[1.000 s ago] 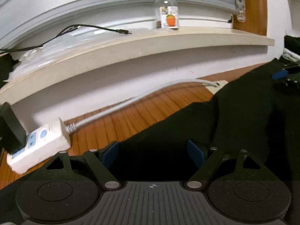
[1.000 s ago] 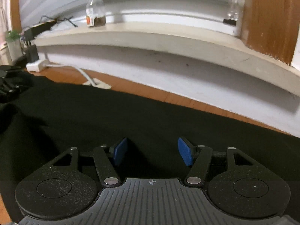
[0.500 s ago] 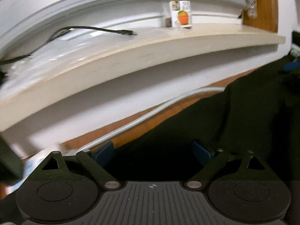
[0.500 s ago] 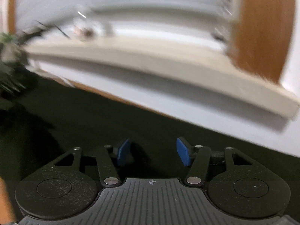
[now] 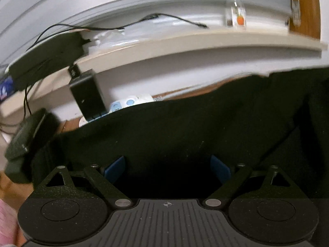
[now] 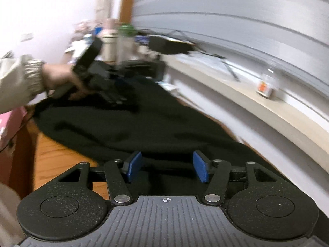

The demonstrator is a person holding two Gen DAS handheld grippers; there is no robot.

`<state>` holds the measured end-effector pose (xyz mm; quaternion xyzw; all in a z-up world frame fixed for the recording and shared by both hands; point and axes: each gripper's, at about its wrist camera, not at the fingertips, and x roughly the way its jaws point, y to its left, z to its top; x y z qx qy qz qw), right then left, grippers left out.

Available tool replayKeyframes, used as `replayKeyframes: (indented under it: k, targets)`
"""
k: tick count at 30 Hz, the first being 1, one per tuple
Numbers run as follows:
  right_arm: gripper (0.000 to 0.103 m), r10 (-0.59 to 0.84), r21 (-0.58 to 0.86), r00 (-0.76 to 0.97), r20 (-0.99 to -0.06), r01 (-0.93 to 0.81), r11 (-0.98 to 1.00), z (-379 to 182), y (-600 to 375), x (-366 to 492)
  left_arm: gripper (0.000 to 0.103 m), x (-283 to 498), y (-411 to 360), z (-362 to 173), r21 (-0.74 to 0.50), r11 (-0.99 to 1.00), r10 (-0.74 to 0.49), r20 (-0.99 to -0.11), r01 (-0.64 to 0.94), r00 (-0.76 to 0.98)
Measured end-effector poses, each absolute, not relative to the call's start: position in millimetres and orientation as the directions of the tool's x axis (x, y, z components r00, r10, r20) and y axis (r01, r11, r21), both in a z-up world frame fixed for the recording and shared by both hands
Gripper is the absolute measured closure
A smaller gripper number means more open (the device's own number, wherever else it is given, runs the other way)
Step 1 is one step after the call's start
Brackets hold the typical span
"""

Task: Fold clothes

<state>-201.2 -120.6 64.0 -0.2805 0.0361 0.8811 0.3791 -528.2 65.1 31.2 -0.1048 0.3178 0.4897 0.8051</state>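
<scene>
A black garment [image 6: 131, 127] lies spread along a wooden table [image 6: 55, 160] next to the wall. In the left wrist view the garment [image 5: 185, 127] fills the lower half of the frame. My left gripper [image 5: 167, 167] is open, its blue pads low over the cloth with fabric between and below them. My right gripper [image 6: 166, 166] is open over the near end of the garment, by its edge. In the right wrist view the left gripper [image 6: 102, 84] is seen in the person's hand at the garment's far end.
A pale window ledge [image 5: 185, 43] runs along the wall with a small jar [image 5: 236, 18] and a black cable [image 5: 174, 18] on it. A white power strip [image 5: 127, 104] with a black adapter [image 5: 88, 96] sits behind the cloth. Clutter stands at the table's far end [image 6: 115, 39].
Both grippers have swung to the left; the views are blurred by motion. The black cloth now rises higher in the left view and covers the wood and cable. Both jaws stay open.
</scene>
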Motion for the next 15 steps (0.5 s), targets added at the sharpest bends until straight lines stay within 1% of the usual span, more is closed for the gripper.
replayKeyframes:
  k: [1, 2, 6, 10, 15]
  targets:
    - [0.058, 0.633, -0.158, -0.557, -0.537, -0.671, -0.725, 64, -123, -209, 0.011, -530, 66, 31, 0.130, 0.497, 0.720, -0.613, -0.858, 0.324]
    - [0.059, 0.621, -0.169, -0.557, -0.552, -0.654, -0.737, 62, -126, -216, 0.011, -531, 67, 31, 0.118, 0.496, 0.718, -0.613, -0.860, 0.330]
    - [0.059, 0.598, -0.249, -0.530, -0.601, -0.587, -0.771, 47, -130, -245, 0.010, -533, 72, 32, 0.086, 0.503, 0.702, -0.620, -0.860, 0.349]
    - [0.058, 0.607, -0.327, -0.504, -0.615, -0.538, -0.777, 36, -125, -262, 0.010, -539, 74, 30, 0.041, 0.503, 0.682, -0.632, -0.863, 0.367]
    - [0.058, 0.611, -0.386, -0.473, -0.634, -0.491, -0.781, 30, -125, -272, 0.009, -538, 77, 30, 0.043, 0.502, 0.682, -0.633, -0.864, 0.365]
